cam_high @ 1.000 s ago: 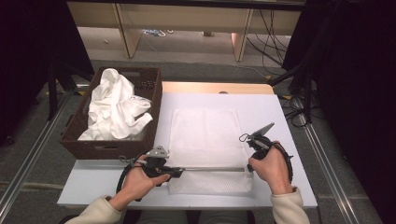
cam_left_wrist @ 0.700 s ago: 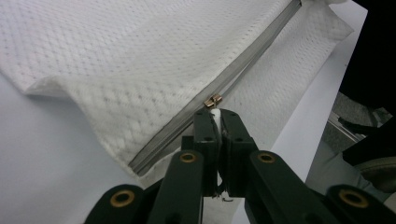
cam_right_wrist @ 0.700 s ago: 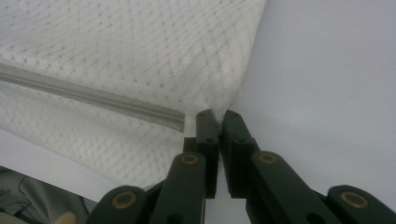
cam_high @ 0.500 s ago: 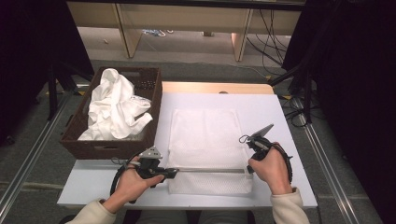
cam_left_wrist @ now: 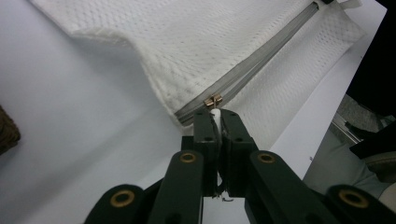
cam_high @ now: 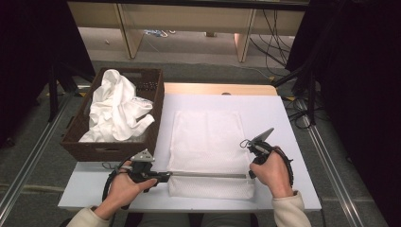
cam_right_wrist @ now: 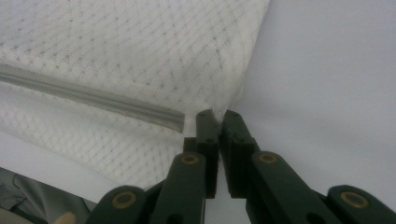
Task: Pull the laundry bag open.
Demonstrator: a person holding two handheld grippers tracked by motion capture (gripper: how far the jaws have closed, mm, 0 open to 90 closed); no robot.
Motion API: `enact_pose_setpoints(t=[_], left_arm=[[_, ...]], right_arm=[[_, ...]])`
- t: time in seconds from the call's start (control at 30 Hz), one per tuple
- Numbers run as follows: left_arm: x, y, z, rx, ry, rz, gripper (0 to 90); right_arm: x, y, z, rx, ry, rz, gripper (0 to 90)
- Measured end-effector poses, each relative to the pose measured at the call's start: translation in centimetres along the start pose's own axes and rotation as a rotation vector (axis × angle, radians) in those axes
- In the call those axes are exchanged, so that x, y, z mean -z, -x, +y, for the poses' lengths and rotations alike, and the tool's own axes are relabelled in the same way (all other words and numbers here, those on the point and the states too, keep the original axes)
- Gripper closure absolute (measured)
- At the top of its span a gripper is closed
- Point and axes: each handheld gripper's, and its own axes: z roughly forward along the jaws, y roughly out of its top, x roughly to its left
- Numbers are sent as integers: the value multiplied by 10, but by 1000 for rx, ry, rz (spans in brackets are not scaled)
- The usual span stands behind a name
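A white mesh laundry bag (cam_high: pixel 208 151) lies flat on the white counter (cam_high: pixel 283 118), beside a brown basket (cam_high: pixel 156 109) of white cloth. The left tongs (cam_left_wrist: pixel 216 114) are clamped on the white zipper pull (cam_left_wrist: pixel 215 113), at the bag's left end. The right tongs (cam_right_wrist: pixel 217 115) are clamped on the bag's right edge; no writing can be read.

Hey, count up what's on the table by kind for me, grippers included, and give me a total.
Mesh zip bags: 1, mesh bag
Baskets: 1, wicker basket
Heaps of white cloth: 1, white cloth in that basket
Grippers: 2, left gripper and right gripper
Total: 5
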Motion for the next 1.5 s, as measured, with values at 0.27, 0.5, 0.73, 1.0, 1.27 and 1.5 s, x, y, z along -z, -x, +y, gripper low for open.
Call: enact_pose_setpoints(t=[0.27,0.5,0.73,1.0,1.27,1.5], left_arm=[[3,-4,-5,27,-18,42,860],[4,-6,-5,35,-26,59,860],[3,-9,-5,36,-42,54,860],[-3,-10,-6,6,-80,79,853],[-13,-4,-8,-63,-122,75,740],[-14,11,-11,-116,-139,74,587]], right_arm=[[-8,0,1,3,-3,-6,871],[-10,1,0,-13,-13,6,872],[-16,2,1,-35,-59,12,870],[-16,-2,1,56,-54,-8,715],[3,-19,-2,58,68,14,621],[6,-28,-2,73,78,10,591]])
